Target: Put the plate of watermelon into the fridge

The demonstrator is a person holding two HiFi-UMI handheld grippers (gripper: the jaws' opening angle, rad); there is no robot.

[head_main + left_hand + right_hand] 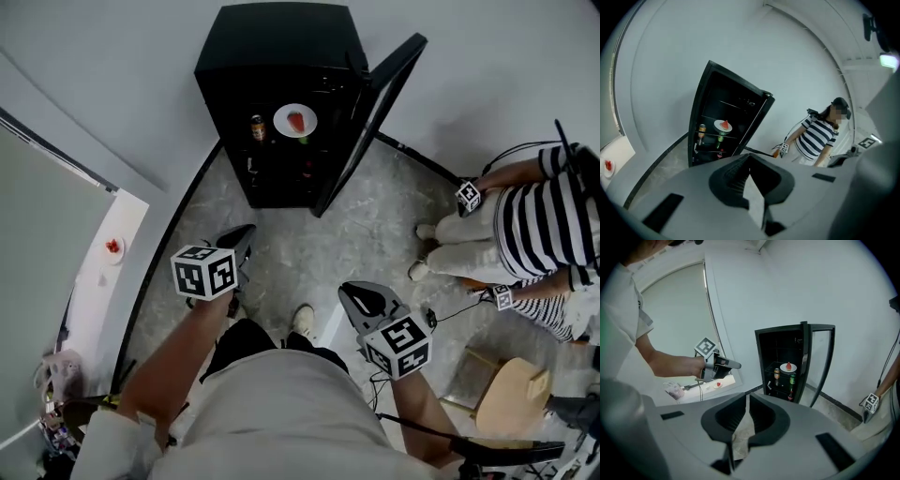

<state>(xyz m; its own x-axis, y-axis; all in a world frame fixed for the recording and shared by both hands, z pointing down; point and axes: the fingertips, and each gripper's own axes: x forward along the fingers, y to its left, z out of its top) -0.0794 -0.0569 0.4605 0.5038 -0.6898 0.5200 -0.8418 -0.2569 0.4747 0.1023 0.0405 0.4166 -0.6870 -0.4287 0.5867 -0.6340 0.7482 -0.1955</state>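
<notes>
Closest in, the left gripper (242,240) has its jaws pressed together with nothing between them. It is held out over the pale marbled floor (375,220), pointing toward the open cabinet ahead. The right gripper (367,301) sits a little nearer the body and to the right. Its jaws are also drawn together, only a thin slit showing between the pads, and it too is empty.

Further out stands the black fridge (272,47), its door (373,117) swung wide to the right. The plate of watermelon (295,121) rests on a glass shelf in the upper part of the fridge, with a red wedge on the white dish. It is well apart from both grippers, straight ahead of them and touched by neither. A can (257,127) stands just left of it, and a green bottle (792,379) lower down.

Off to the sides, a person in a striped shirt (544,220) sits at the right, and a small plate (113,247) lies on a white counter (103,281) at the left.
</notes>
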